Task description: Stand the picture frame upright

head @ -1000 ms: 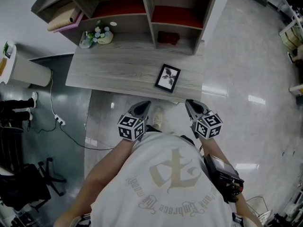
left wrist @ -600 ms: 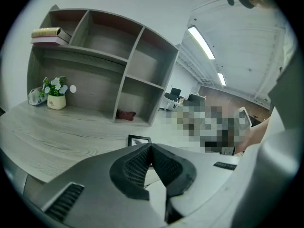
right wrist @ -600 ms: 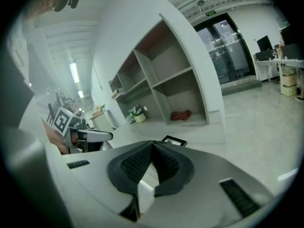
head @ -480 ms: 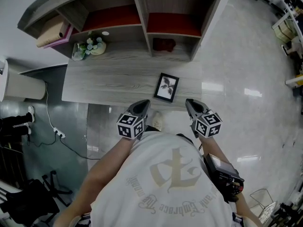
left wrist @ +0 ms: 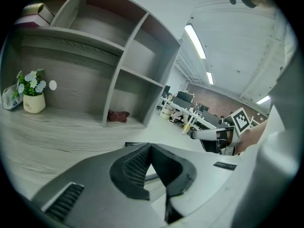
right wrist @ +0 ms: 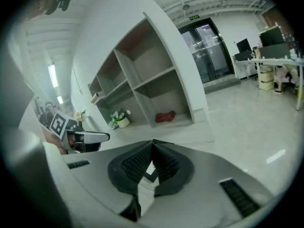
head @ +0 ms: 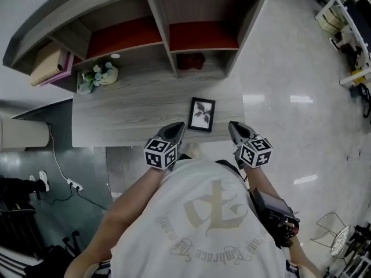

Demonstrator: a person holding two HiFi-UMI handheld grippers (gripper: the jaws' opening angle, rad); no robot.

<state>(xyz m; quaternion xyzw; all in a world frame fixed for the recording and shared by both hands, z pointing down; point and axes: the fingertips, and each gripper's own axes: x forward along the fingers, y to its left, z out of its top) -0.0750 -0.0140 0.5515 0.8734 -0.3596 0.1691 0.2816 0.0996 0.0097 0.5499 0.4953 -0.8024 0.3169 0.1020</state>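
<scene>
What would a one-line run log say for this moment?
picture frame: flat on desk, near front edge | left gripper: shut, empty | right gripper: shut, empty | frame untouched

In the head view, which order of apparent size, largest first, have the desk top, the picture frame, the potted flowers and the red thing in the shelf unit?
1. desk top
2. picture frame and potted flowers: about alike, so not ranked
3. red thing, smallest
</scene>
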